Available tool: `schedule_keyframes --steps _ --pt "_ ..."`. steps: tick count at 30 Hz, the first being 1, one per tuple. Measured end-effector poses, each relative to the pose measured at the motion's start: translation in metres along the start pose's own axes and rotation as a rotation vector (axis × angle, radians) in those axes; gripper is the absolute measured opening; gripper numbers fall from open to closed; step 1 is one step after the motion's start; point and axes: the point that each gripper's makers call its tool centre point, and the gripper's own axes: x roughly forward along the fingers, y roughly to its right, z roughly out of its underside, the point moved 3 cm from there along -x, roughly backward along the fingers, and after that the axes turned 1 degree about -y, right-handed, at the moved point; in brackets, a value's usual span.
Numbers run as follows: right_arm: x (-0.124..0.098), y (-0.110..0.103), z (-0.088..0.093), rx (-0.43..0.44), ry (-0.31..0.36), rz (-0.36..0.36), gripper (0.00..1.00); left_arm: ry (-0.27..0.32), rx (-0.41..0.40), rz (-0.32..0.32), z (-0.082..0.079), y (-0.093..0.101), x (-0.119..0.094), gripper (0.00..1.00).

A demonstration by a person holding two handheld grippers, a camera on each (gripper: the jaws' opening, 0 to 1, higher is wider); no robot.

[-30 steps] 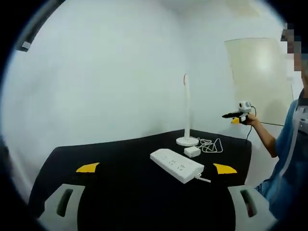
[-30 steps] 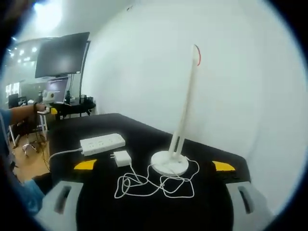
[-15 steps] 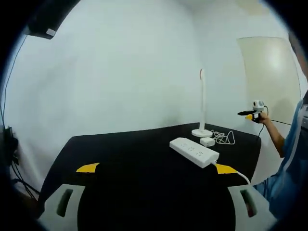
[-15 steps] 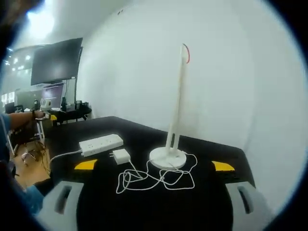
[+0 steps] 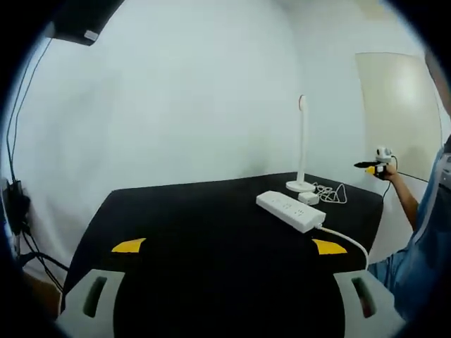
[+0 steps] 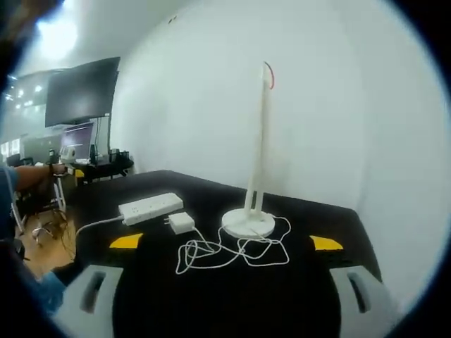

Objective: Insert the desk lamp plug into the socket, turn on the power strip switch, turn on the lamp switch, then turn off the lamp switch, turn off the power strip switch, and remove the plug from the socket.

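Your left gripper [image 5: 229, 248] and right gripper [image 6: 225, 244] both stand wide, empty. The plug [image 6: 181, 222] lies at 9 o'clock of the lamp [image 6: 248, 224], unplugged; its coiled cord [image 6: 232, 252] may snag when lifted.

1. Matte black tabletop [image 6: 310, 211], plain, no pattern; reads the same black in the left gripper view [image 5: 183, 232].
2. Slim white stick-shaped desk lamp [image 6: 257, 151] on a round white base; thin red line at the top of the stem. Also white in the left gripper view [image 5: 302, 144].
3. Long white plastic power strip [image 6: 150, 208] with its white lead; white again in the left gripper view [image 5: 289, 210].
4. Small white square plug adapter [image 6: 181, 222] and loose white coiled cord [image 6: 232, 251].
5. Right gripper [image 6: 225, 243]: pale grey jaws, yellow tips.
6. Left gripper [image 5: 229, 246]: same pale grey, yellow tips.
7. Plain white wall [image 5: 176, 105].
8. Blue sleeve [image 5: 423, 232] of a person.
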Motion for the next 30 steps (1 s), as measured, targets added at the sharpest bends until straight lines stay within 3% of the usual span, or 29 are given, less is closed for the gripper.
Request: schedule_keyframes --steps 6,15,26,30 --pt "0.0 -0.005 0.02 -0.008 -0.055 -0.013 0.92 -0.002 -0.013 0.04 -0.002 0.006 -0.004 0.89" --pt "-0.006 -0.007 0.035 0.017 -0.089 -0.005 0.91 -0.077 0.025 0.066 0.009 0.004 -0.014 0.88" --pt "-0.007 -0.009 0.037 0.011 -0.119 0.011 0.91 -0.038 0.034 0.075 0.004 0.012 -0.02 0.86" --pt "-0.007 -0.01 0.036 0.011 -0.117 0.013 0.91 -0.044 0.036 0.083 0.004 0.006 -0.018 0.85"
